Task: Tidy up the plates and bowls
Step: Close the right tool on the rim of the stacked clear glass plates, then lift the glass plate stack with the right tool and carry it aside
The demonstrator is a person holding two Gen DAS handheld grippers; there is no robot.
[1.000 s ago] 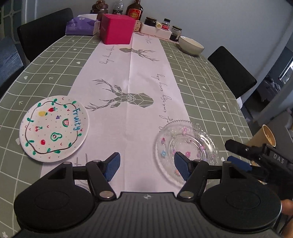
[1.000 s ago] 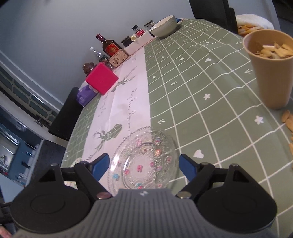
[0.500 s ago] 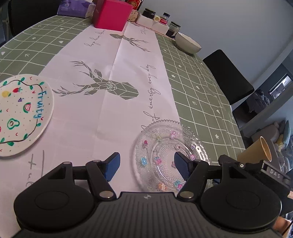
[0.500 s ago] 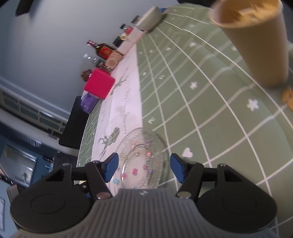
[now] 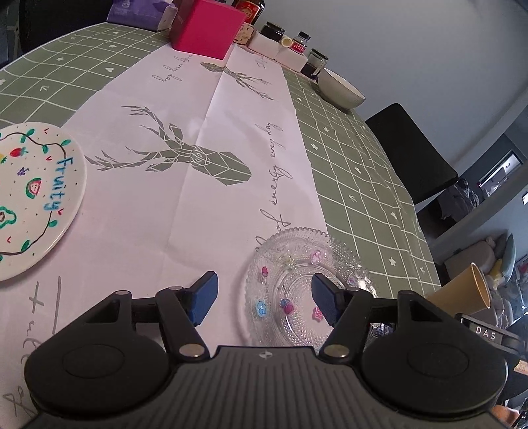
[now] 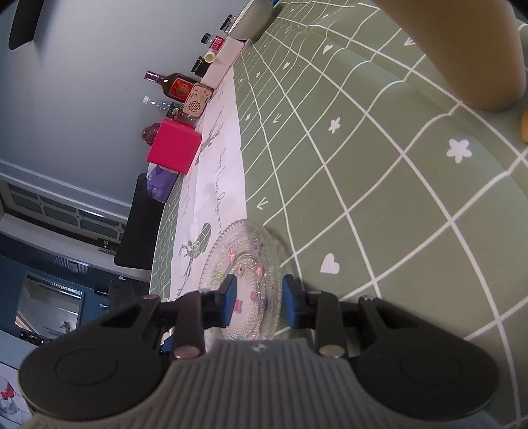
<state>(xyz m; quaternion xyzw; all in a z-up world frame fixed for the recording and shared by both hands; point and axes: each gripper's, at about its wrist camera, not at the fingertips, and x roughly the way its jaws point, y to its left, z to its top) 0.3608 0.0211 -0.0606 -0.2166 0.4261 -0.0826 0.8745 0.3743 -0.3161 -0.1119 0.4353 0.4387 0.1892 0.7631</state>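
A clear glass plate (image 5: 297,283) with small coloured flowers lies at the near edge of the white table runner; it also shows in the right wrist view (image 6: 244,260). My right gripper (image 6: 259,302) is rolled on its side, its jaws half closed either side of the plate's near rim, with a gap still showing. My left gripper (image 5: 264,293) is open and empty just left of the plate, its right finger over it. A white "Fruity" plate (image 5: 33,198) lies at the left. A grey-white bowl (image 5: 340,87) stands far back on the right.
A tan paper cup (image 6: 462,49) of snacks stands close on the right; it also shows in the left wrist view (image 5: 462,290). A pink box (image 5: 208,28), bottles and jars line the table's far end. Black chairs (image 5: 412,151) stand around the table.
My right gripper has rolled sideways, moved onto the glass plate's rim and narrowed its jaws around it. My left gripper has drifted forward and right, staying open.
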